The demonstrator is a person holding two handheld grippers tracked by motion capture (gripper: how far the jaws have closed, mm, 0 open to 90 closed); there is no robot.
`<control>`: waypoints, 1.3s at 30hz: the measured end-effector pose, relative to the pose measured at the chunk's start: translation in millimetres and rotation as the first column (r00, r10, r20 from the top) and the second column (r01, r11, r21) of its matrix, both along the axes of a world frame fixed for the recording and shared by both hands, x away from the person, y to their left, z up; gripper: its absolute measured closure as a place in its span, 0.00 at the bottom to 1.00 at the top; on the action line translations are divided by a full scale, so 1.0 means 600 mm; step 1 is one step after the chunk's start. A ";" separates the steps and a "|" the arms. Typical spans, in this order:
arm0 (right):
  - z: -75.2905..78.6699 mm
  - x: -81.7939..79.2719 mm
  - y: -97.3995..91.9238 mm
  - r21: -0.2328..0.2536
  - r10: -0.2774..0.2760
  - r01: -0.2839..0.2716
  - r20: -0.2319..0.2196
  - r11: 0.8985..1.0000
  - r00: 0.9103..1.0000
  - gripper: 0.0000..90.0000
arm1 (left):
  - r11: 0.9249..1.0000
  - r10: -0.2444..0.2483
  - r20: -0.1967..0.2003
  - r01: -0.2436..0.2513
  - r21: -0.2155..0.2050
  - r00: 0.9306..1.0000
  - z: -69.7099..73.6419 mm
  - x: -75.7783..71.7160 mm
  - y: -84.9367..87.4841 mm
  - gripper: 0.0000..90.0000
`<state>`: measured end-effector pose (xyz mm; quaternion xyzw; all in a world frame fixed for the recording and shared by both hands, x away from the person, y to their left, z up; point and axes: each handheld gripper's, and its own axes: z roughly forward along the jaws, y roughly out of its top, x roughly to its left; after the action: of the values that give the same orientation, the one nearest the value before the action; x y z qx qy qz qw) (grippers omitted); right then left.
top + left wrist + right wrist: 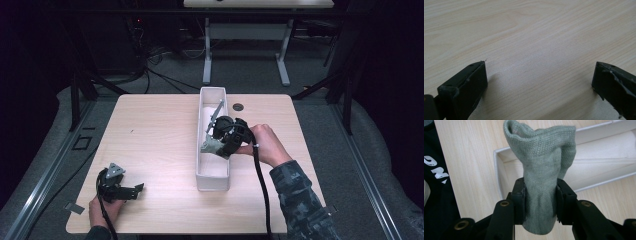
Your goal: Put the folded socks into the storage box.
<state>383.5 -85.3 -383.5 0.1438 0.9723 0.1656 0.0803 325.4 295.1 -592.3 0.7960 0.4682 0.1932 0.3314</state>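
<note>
1. Pale wood-grain table (150, 145), one: a single small dark round fitting (238, 107) is seen near its far edge, just right of the tray.
2. White tray (213, 183), one: long, narrow and open-topped, it is set lengthwise near the table's middle, its short ends toward the near and far edges. In the right gripper view, one end wall and two long walls of it (496, 167) are seen below the sock.
3. Grey-green knitted sock (541, 170), one: it is clamped at its lower part between the two jaws of the right gripper, its open cuff standing up and flaring above them. In the high view it (212, 146) is held over the tray's middle stretch.
4. Right gripper (223, 138), one: it is held by the person's right hand (265, 144) at the tray's right wall, jaws closed onto the sock; a black cable is trailed from it toward the near edge.
5. Left gripper (136, 190), one: it is held by the left hand (102, 210) on the table's near left corner, well apart from the tray. Its two jaws are spread wide over bare wood (541, 67), nothing between them.
6. Sleeve (300, 200), one: patterned dark fabric is seen on the right forearm.
</note>
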 end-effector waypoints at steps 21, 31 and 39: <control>-0.042 0.001 0.024 -0.026 0.052 -0.054 -0.072 0.998 0.996 0.72 | 1.000 0.000 0.000 0.000 0.000 1.000 0.000 0.000 0.000 0.00; -0.066 0.003 0.028 -0.060 0.054 -0.061 -0.103 0.996 0.993 0.72 | 1.000 0.000 0.000 0.000 0.000 1.000 0.000 0.000 0.000 0.00; -0.091 0.006 0.036 -0.091 0.055 -0.067 -0.131 0.994 0.990 0.72 | 1.000 0.000 0.000 0.000 0.000 1.000 0.000 0.000 0.000 0.00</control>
<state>387.4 -63.9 -438.3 0.1202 0.9863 0.1116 0.0192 325.4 295.1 -592.3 0.7961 0.4680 0.1933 0.3313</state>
